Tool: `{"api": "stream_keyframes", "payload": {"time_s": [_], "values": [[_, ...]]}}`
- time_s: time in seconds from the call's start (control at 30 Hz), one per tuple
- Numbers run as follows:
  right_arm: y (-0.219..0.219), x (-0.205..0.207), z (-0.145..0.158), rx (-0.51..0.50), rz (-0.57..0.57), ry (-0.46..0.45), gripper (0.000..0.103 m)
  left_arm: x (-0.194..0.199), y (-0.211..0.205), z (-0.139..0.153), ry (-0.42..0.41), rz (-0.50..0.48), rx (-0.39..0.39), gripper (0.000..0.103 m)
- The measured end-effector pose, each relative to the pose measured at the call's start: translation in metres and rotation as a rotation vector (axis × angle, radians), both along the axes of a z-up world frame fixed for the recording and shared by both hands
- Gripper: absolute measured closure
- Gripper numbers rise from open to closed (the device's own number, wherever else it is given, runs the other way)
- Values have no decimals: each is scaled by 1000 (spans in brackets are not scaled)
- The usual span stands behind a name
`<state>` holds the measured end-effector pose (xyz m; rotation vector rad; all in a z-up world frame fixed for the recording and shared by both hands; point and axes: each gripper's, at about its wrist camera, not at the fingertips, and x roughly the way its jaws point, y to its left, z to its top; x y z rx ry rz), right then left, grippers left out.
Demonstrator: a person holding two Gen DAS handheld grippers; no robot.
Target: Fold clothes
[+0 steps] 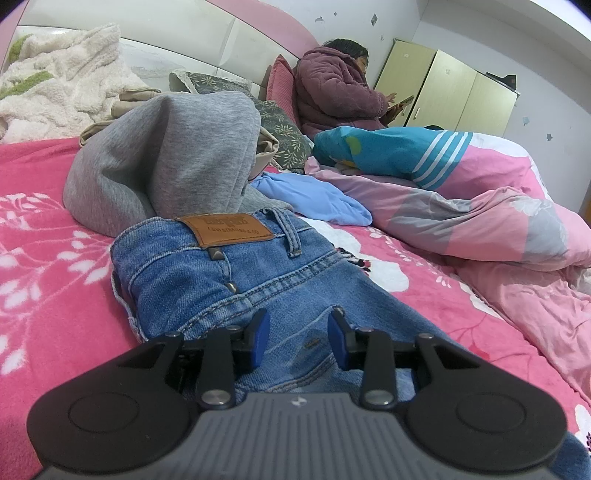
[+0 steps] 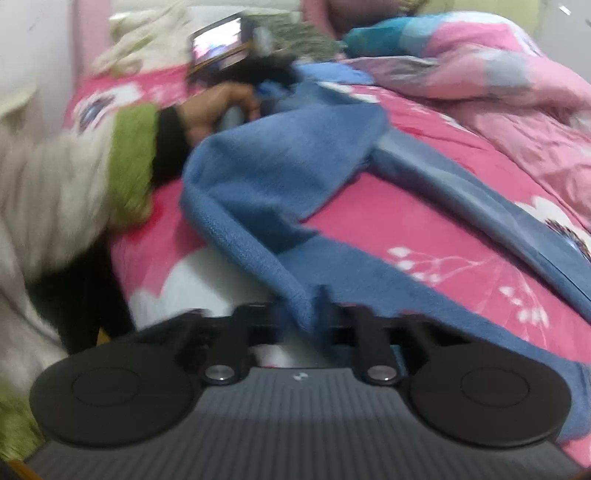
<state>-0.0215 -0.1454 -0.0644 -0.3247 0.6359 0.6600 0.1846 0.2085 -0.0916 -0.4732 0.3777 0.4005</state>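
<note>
On the pink bed (image 1: pixel 44 229), my right gripper (image 2: pixel 317 314) pinches the jeans (image 1: pixel 221 273) leg; my left gripper (image 1: pixel 297 338) sits half open over them, holding nothing. Folding has barely begun.

Denim jeans (image 1: pixel 236 280), leather patch (image 1: pixel 225 229); fleecy blanket (image 1: pixel 44 266).

Pink-trimmed white headboard (image 1: pixel 221 40), pale wall (image 1: pixel 480 33), yellow-green wardrobe (image 1: pixel 454 92) in corner.
</note>
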Motion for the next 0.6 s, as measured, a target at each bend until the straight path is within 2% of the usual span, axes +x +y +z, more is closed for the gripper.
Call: {"api": "stream_keyframes", "payload": {"time_s": [0.07,0.2,0.27,0.37,0.43,0.5,0.53,0.6], "values": [[-25,8,24,90,-72,-24,99,0,0,0,1,0,1,67],[-104,41,71,319,-308,-21,99,0,0,0,4,1,4,67],[-145,61,78,403,-428,2,99,0,-1,0,5,1,5,67],[-197,91,68,481,-580,87,98,1,-1,0,5,1,5,67],[-223,111,49,520,-671,189,95,1,-1,1,5,1,5,67],[-235,127,29,472,-726,314,93,1,-1,1,5,1,5,67],[-237,130,25,442,-736,342,88,1,-1,1,6,1,6,67],[-232,127,38,383,-685,310,83,1,-1,1,8,2,8,67]]}}
